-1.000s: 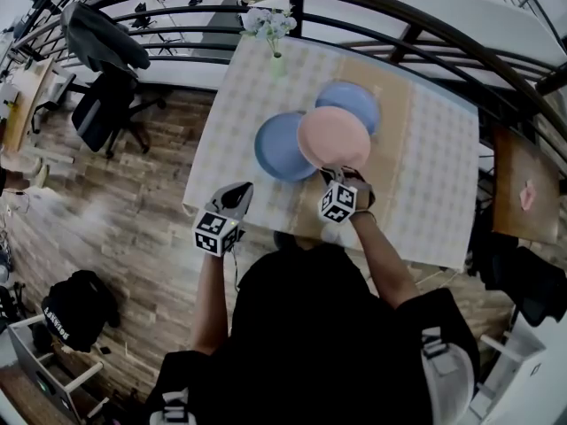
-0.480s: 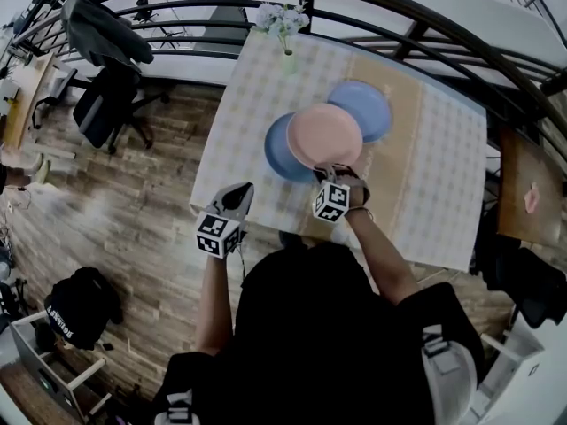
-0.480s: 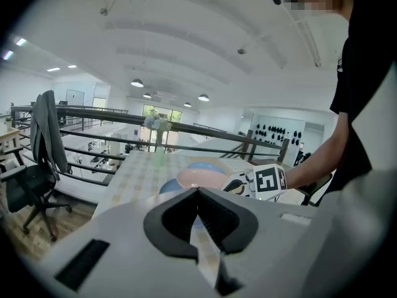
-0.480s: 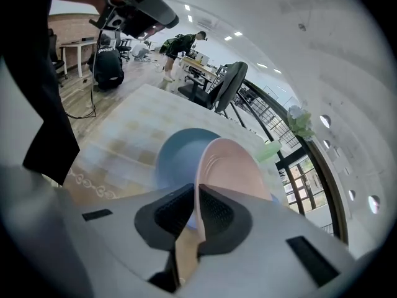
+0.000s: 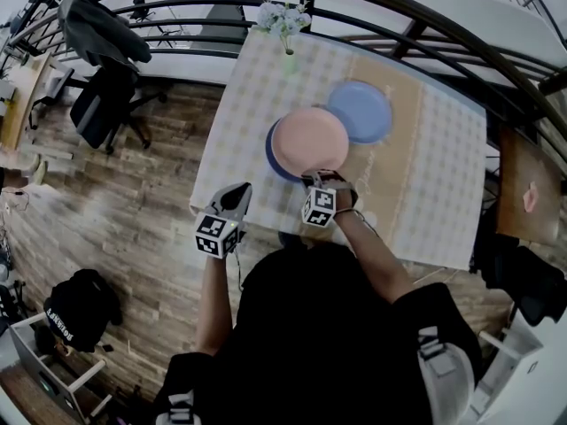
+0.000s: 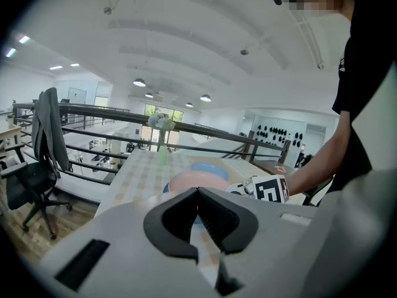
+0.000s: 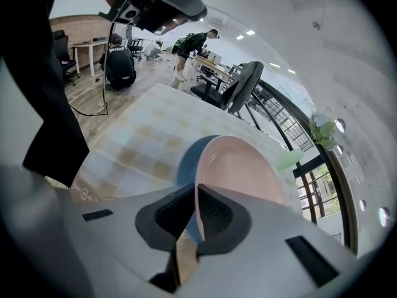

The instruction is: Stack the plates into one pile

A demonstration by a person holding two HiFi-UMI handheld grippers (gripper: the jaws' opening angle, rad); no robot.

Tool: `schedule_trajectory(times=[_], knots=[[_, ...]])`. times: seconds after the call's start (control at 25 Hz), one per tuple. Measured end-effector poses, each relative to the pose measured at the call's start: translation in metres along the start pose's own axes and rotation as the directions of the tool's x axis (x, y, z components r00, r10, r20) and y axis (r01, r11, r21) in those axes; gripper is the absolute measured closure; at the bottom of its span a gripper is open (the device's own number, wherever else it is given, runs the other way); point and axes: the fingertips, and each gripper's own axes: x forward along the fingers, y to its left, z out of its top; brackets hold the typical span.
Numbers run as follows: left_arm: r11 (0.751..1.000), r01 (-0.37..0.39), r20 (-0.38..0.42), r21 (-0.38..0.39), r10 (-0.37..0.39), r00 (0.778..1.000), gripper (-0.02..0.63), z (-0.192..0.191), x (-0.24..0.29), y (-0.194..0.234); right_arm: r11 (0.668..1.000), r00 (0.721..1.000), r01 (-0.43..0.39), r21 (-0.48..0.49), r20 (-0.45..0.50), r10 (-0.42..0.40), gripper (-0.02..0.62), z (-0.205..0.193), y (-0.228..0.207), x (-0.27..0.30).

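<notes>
Three plates over the checked desk. Right claw is clamped on the near rim of the pink plate, held over the dark blue plate and nearly covering it. Light blue plate lies just beyond. Left claw is closed on nothing, by the desk's near edge.
</notes>
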Motion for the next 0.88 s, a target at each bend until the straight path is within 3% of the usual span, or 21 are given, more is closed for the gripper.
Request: schedule_trajectory(times=[0.28,0.52,0.88], knots=[[1.0,0.01,0.002,0.013,-0.01,1.0,0.604,0.006,-0.002,-0.004,0.997,0.997,-0.077,0.007,0.019,0.077,0.583,0.009,0.026,0.009],[1.0,0.001,-0.006,0.011,-0.001,1.0,0.604,0.002,-0.015,-0.001,0.999,0.999,-0.04,0.007,-0.004,0.04,0.562,0.01,0.021,0.014],[1.0,0.0,0.022,-0.009,0.0,1.0,0.604,0.005,-0.018,-0.003,0.995,0.998,-0.063,0.079,0.034,0.061,0.508,0.017,0.021,0.002]])
